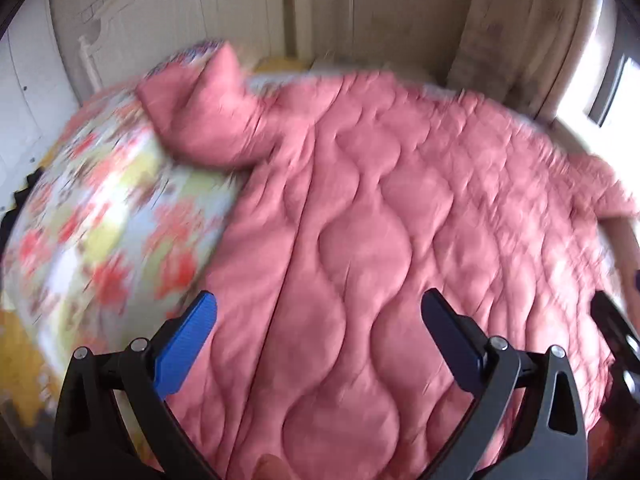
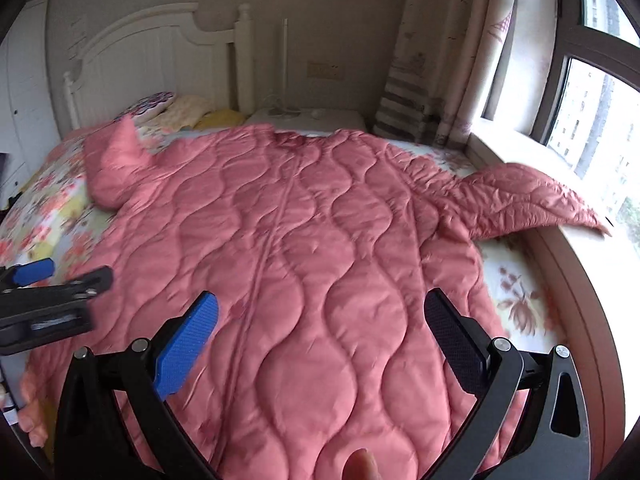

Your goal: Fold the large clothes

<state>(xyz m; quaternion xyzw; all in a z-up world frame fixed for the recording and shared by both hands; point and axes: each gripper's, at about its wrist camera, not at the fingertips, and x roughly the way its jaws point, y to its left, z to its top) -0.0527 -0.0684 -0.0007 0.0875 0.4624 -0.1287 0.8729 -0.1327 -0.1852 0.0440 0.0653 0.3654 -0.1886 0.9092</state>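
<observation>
A large pink quilted coat (image 2: 312,248) lies spread flat on the bed, one sleeve (image 2: 112,168) bunched at the far left, the other sleeve (image 2: 532,200) reaching onto the window sill. It also shows in the left wrist view (image 1: 380,220), blurred. My left gripper (image 1: 318,316) is open and empty above the coat's near left part. My right gripper (image 2: 320,316) is open and empty above the coat's near middle. The left gripper shows in the right wrist view (image 2: 44,280) at the left edge.
The bed has a floral sheet (image 2: 44,208) and a white headboard (image 2: 160,52). Pillows (image 2: 180,110) lie at its head. A white nightstand (image 2: 312,116), a curtain (image 2: 448,60) and a window sill (image 2: 516,148) stand on the right.
</observation>
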